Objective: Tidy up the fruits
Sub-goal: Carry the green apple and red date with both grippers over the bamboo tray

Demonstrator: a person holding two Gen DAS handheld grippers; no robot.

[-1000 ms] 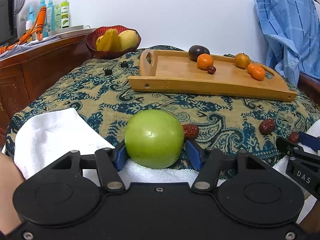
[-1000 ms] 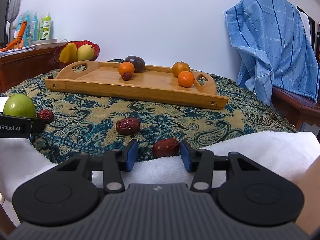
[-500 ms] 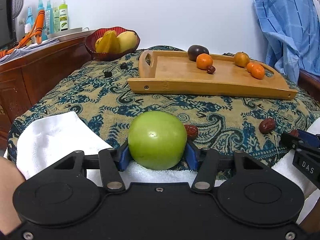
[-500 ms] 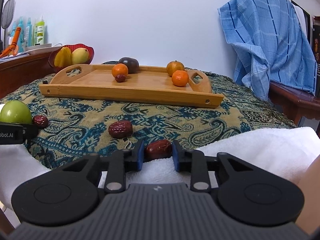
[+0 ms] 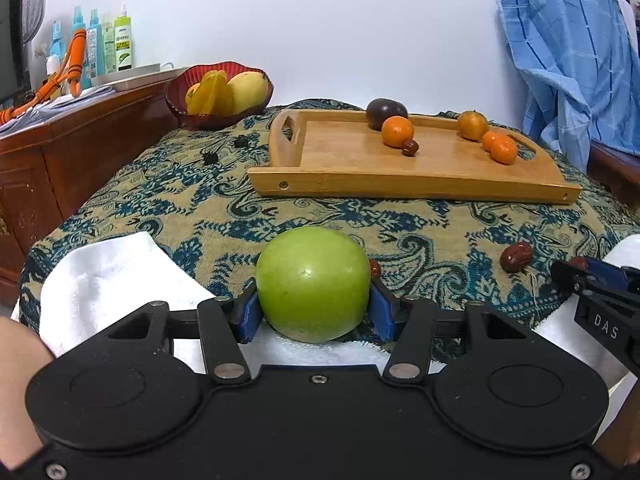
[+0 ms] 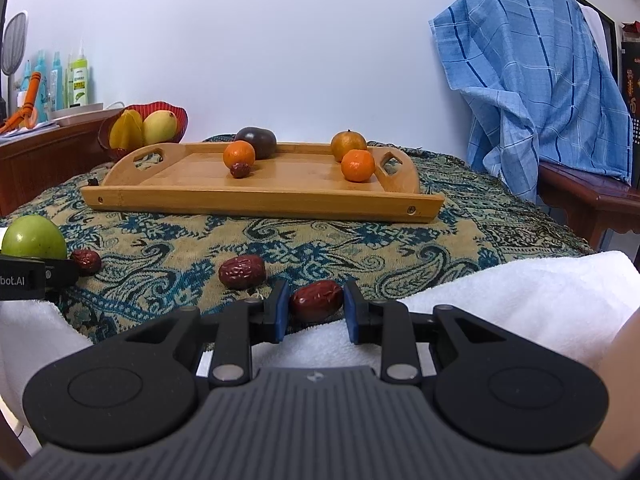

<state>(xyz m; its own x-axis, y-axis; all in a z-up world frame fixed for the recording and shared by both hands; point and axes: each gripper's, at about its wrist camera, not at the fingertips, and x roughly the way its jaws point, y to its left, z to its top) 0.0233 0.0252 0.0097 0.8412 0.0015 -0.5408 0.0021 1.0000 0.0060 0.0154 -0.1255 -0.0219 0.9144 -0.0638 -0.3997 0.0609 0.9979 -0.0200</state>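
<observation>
My left gripper [image 5: 315, 312] is shut on a green apple [image 5: 312, 284], its blue pads pressing both sides, just above a white towel [image 5: 108, 276]. Over the towel's edge, my right gripper [image 6: 316, 306] is shut on a wrinkled red date [image 6: 316, 300]. Two more dates [image 6: 242, 272] [image 6: 86, 261] lie on the patterned cloth between the grippers. Behind them a wooden tray [image 6: 260, 200] holds several oranges [image 6: 358, 165], a dark round fruit [image 6: 256, 142] and a small date [image 6: 240, 169]. The right gripper's tip [image 5: 588, 280] shows at the right edge of the left wrist view.
A red bowl [image 5: 218, 94] with a starfruit and a mango stands at the back left. A wooden cabinet [image 5: 60, 140] with bottles is at the left. A blue checked cloth [image 6: 532, 80] hangs over furniture on the right. Small dark bits [image 5: 210, 157] lie left of the tray.
The left pads have closed in against the apple. The right pads have closed from a wide gap onto the date. Neither hand has shifted much.
</observation>
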